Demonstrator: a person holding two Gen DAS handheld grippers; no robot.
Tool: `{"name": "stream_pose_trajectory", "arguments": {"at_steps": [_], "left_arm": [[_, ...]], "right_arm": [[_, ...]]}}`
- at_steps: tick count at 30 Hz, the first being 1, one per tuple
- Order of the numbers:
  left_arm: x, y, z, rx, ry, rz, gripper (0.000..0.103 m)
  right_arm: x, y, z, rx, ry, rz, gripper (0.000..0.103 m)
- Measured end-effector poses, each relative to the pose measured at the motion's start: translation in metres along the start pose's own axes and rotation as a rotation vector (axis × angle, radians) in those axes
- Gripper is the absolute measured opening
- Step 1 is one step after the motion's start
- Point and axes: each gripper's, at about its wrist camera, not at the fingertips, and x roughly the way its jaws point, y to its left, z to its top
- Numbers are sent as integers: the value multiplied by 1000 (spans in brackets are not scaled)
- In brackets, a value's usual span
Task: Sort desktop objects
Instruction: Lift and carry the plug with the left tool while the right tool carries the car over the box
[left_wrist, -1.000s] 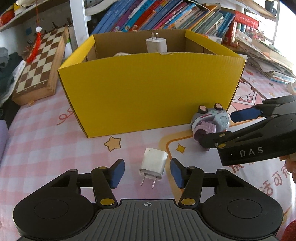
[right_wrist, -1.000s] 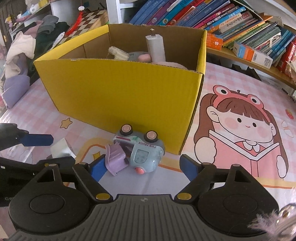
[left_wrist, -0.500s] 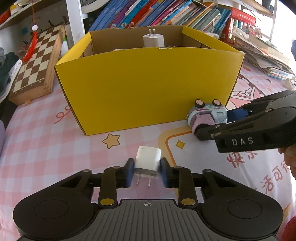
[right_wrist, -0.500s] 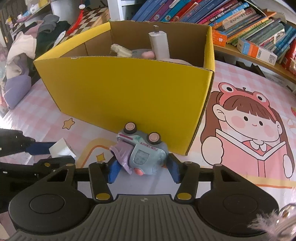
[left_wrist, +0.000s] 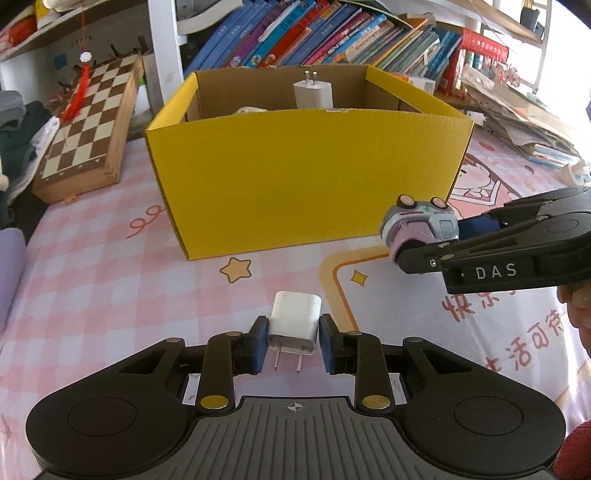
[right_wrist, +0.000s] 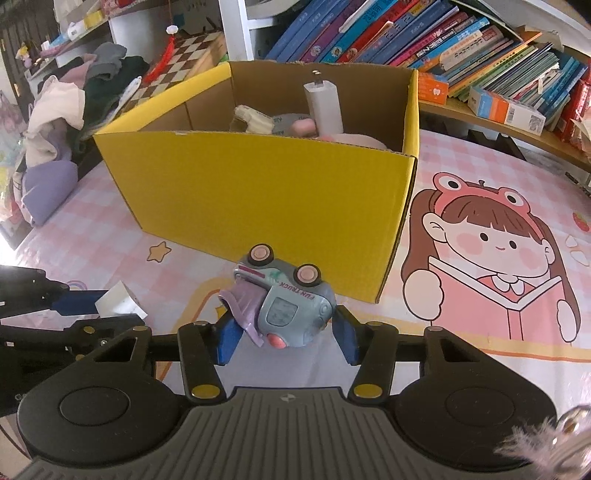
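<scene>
My left gripper (left_wrist: 293, 341) is shut on a white plug charger (left_wrist: 294, 323), prongs toward the camera, held above the pink mat. My right gripper (right_wrist: 284, 338) is shut on an upturned blue-grey toy truck (right_wrist: 284, 299) with pink wheels and a purple part; it also shows in the left wrist view (left_wrist: 419, 223). Both hold their objects in front of the yellow cardboard box (left_wrist: 306, 177), which stands open and contains another white charger (left_wrist: 313, 94) and other small items (right_wrist: 258, 120).
A chessboard case (left_wrist: 88, 122) leans at the left of the box. Bookshelves with books (left_wrist: 332, 37) stand behind it. Clothes (right_wrist: 74, 96) pile at the far left. A stack of papers (left_wrist: 517, 122) lies at the right. A cartoon girl is printed on the mat (right_wrist: 491, 258).
My left gripper closed on the charger and lifted it. My right gripper closed on the toy truck and raised it off the mat.
</scene>
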Motion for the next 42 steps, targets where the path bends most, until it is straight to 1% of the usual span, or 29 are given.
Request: {"name": "stream_pose_trajectory", "arguments": {"at_steps": [11, 26, 36, 42], "left_arm": [[-26, 1, -6, -3, -51, 0, 27], [-64, 2, -9, 7, -141, -8, 27], [-84, 6, 10, 25, -225, -6, 27], [-88, 8, 31, 43, -275, 1, 27]], "right_arm": [[-23, 9, -8, 2, -27, -9, 51], [-54, 24, -13, -9, -82, -20, 51], [-73, 26, 7, -24, -151, -20, 51], [-80, 21, 28, -48, -195, -30, 51]]}}
